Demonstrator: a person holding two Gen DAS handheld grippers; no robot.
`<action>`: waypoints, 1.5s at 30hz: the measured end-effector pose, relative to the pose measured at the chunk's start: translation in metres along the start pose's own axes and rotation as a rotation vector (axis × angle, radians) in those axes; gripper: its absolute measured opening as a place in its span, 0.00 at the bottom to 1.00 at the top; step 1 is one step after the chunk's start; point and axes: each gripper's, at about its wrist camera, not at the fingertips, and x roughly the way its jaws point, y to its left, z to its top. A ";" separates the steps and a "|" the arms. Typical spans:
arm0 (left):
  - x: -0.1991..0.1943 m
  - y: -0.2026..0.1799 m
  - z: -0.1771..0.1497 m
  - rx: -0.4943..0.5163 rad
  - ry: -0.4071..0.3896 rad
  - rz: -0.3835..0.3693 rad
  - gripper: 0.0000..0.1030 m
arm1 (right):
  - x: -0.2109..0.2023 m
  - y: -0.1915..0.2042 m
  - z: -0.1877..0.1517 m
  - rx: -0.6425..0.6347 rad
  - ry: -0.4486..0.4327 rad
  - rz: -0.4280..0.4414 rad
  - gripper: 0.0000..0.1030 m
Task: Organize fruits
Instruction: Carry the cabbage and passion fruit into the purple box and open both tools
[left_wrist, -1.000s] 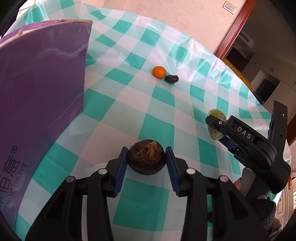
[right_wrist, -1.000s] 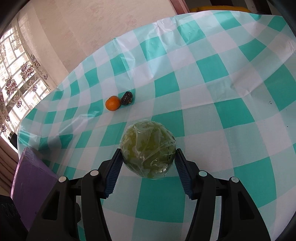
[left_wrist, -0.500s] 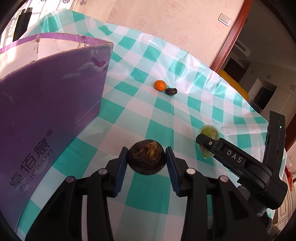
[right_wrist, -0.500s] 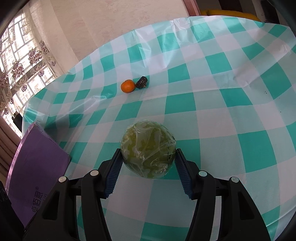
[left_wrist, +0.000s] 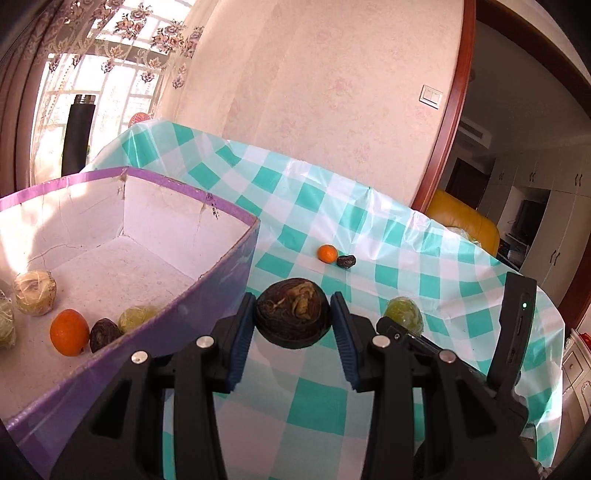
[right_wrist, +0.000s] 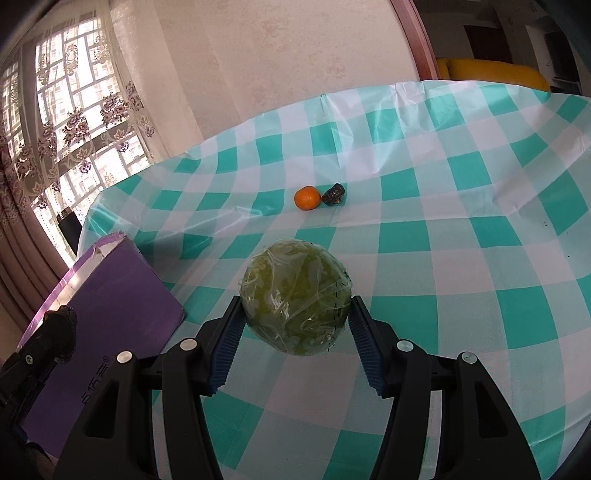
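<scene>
My left gripper (left_wrist: 292, 330) is shut on a dark brown round fruit (left_wrist: 291, 314) and holds it above the tablecloth, just right of the purple box's (left_wrist: 225, 269) rim. My right gripper (right_wrist: 295, 328) is shut on a green fruit wrapped in clear film (right_wrist: 295, 295), also lifted; that fruit shows in the left wrist view (left_wrist: 402, 315). The box holds several fruits, among them an orange (left_wrist: 69, 331) and a dark one (left_wrist: 103, 332). On the cloth farther off lie a small orange (right_wrist: 307, 198) and a dark fruit (right_wrist: 333, 194) side by side.
The table wears a teal and white checked cloth (right_wrist: 461, 229). The purple box stands at the left in the right wrist view (right_wrist: 110, 295). A wall is behind the table, a curtained window (right_wrist: 66, 122) at the left, a yellow seat (left_wrist: 461, 218) beyond the far edge.
Both grippers have risen with their fruits. The left one now looks over the box's rim, so the inside of the box and its fruits have come into view.
</scene>
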 end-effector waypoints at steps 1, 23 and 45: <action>-0.007 0.004 0.005 -0.005 -0.018 0.008 0.40 | 0.000 0.005 -0.001 -0.007 0.003 0.013 0.55; -0.079 0.130 0.053 -0.329 -0.108 0.279 0.40 | -0.020 0.169 0.031 -0.259 -0.037 0.345 0.55; -0.054 0.166 0.035 -0.011 0.295 0.630 0.40 | 0.044 0.279 -0.031 -0.742 0.175 0.209 0.55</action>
